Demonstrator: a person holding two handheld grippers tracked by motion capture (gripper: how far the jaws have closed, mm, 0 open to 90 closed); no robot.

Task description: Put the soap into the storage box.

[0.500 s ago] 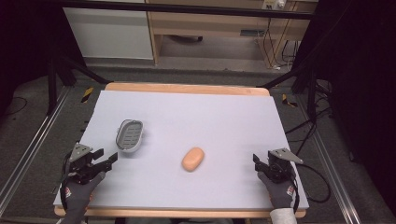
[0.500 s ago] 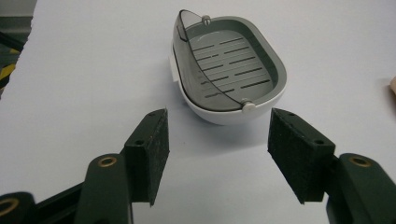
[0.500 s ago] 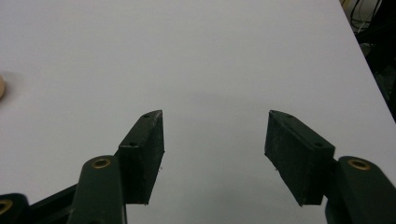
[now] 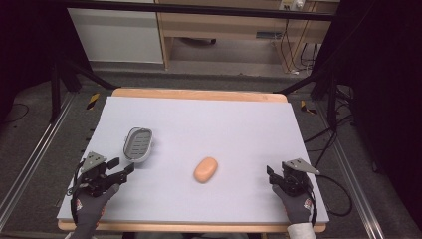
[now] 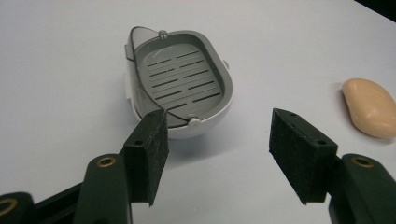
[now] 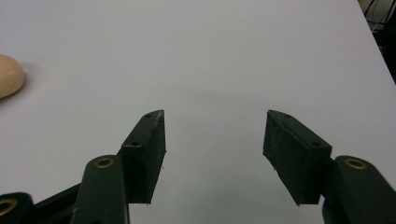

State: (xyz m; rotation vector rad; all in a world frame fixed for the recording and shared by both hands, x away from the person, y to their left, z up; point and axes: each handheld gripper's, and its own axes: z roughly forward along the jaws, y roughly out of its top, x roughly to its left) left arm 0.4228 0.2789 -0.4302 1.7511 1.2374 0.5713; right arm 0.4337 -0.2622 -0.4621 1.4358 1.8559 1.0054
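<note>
The grey oval plastic soap dish [image 5: 180, 88] with its slotted drain insert sits right ahead of my left claw [image 5: 219, 154], just past the fingertips and a little toward its left jaw, so I read it as the thing I am lining up on. I have that claw spread wide and empty, low over the pale lilac table cover [image 4: 239, 129], which suits sliding the jaws round the dish's near rim. The peach-coloured oval bar of soap [image 5: 370, 107] lies off beyond the right jaw, apart from the dish and uncovered, presumably waiting to go into it. My right claw [image 6: 212, 154] hangs open too, holding nothing, with the soap far off to its left and bare cover ahead.
</note>
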